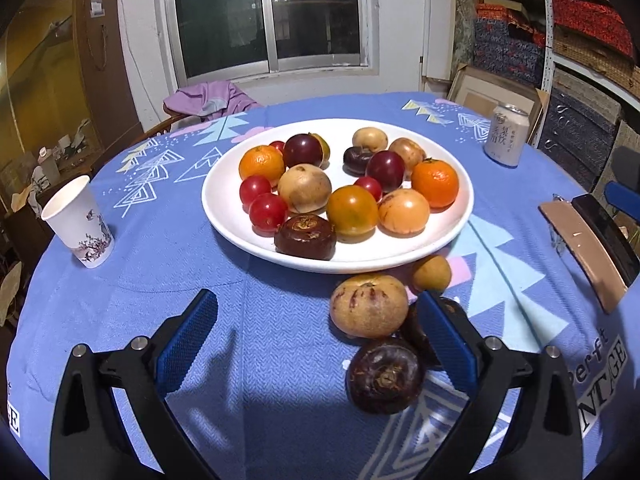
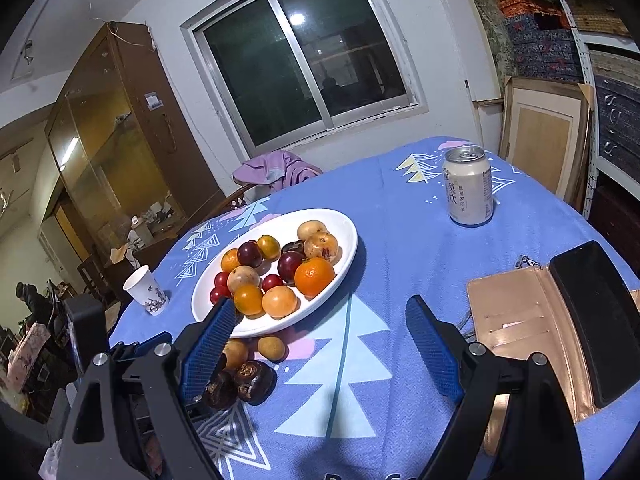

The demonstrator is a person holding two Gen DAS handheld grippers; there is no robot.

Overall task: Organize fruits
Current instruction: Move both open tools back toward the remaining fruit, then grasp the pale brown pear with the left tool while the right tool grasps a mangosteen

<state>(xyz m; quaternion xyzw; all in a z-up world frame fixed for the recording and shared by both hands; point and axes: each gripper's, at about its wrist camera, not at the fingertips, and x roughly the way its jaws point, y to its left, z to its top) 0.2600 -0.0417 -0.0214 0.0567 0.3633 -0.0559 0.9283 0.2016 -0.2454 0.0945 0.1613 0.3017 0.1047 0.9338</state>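
A white plate [image 1: 224, 216] [image 2: 344, 224] holds several fruits: oranges, red plums, cherry tomatoes, tan fruits and dark water chestnuts. In front of it on the blue cloth lie a tan speckled fruit [image 1: 368, 306], a small longan [image 1: 432, 272] [image 2: 271, 347] and a dark water chestnut [image 1: 384, 376] [image 2: 254, 380]. My left gripper [image 1: 318, 336] is open; the tan fruit and the chestnut lie between its fingers, close to the right finger [image 1: 448, 340], with neither pad pressing on them. A second chestnut is partly hidden behind that finger. My right gripper [image 2: 322, 344] stands open over bare cloth, the loose fruits just left of its left finger [image 2: 212, 344].
A paper cup [image 1: 78, 222] [image 2: 146, 290] stands left of the plate. A drink can [image 1: 504, 134] [image 2: 468, 186] is at the back right. A tan wallet [image 2: 516, 320] with a black phone [image 2: 596, 320] on it lies at the right. A chair with purple cloth [image 1: 208, 98] stands behind the table.
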